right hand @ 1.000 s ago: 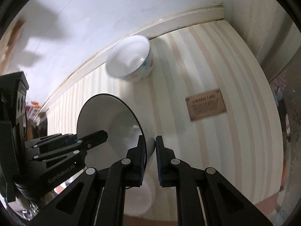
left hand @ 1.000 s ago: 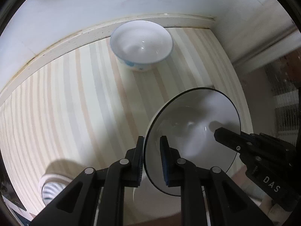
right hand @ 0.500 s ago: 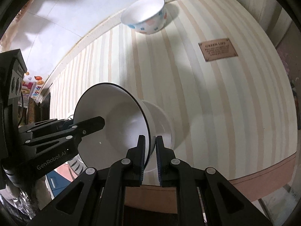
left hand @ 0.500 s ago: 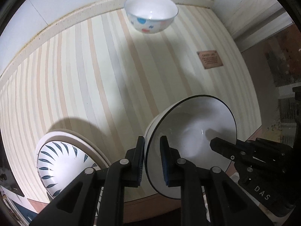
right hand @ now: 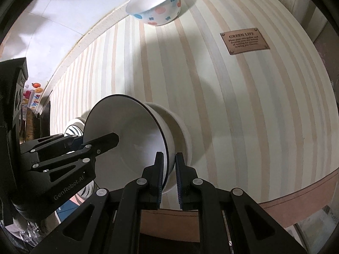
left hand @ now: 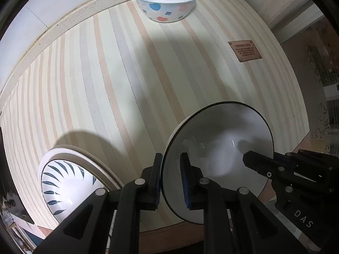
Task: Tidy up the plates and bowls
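Both grippers hold one white bowl with a thin black rim, tilted above the near edge of the striped table. My left gripper is shut on its left rim. My right gripper is shut on its right rim; it shows at lower right in the left wrist view. A white bowl with blue and pink spots stands at the far edge by the wall. A bowl with dark leaf marks, on a cream plate, sits at the near left.
A brown "GREEN LIFE" label is fixed on the table's right part. White wall runs behind the table. The table's near edge is right under the held bowl. Shelves with clutter stand off the left side.
Both grippers have pulled back and up with the black-rimmed bowl. The spotted bowl now lies farther away, and the leaf-pattern bowl and the label have come into view.
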The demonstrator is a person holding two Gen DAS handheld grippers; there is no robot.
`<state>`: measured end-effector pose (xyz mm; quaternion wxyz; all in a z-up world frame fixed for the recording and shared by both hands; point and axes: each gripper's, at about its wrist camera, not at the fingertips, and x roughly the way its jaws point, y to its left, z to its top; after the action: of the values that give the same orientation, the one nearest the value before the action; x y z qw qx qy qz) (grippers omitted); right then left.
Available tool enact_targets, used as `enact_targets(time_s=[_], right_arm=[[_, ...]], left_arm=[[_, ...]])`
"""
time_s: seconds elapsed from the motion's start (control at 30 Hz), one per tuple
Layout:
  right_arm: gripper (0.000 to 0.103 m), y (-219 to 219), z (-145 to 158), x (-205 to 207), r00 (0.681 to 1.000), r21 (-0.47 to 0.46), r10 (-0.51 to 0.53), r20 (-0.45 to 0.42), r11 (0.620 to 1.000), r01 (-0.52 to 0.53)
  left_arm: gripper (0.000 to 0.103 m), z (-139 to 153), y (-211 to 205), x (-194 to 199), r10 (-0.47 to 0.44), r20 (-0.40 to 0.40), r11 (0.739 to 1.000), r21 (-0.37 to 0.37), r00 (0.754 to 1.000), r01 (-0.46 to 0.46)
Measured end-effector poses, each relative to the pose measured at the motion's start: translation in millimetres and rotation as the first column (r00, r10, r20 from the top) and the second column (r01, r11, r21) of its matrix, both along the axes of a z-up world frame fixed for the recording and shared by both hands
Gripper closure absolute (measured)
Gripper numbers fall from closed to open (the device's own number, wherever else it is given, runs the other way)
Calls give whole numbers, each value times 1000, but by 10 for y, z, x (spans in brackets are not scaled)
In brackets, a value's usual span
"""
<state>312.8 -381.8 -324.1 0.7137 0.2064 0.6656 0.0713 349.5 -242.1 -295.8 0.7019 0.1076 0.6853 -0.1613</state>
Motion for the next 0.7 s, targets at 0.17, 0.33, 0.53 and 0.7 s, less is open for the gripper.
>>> enact_targets(time_s=[0.17,0.33,0.53,0.7], right_arm=[[90,9,-43,-2,1000,6,-1,-12,1000,1],[90,-7,-44,38,1000,5,4,-14,1000,-4],[88,-47,-45,30,1000,26,-12,-23,1000,12],[83,-41,20,39,1000,1,-3,-20,1000,3]], left_arm=[[89,-55,-29,6,-2,-4,1000,7,1000,2],[89,-105,-106,28,2,-6,1000,12,1000,-2],[89,-144,-81,38,12,-18,1000,16,1000,-12],[89,-153,-52,14,26,-27,999,21,999,-25]])
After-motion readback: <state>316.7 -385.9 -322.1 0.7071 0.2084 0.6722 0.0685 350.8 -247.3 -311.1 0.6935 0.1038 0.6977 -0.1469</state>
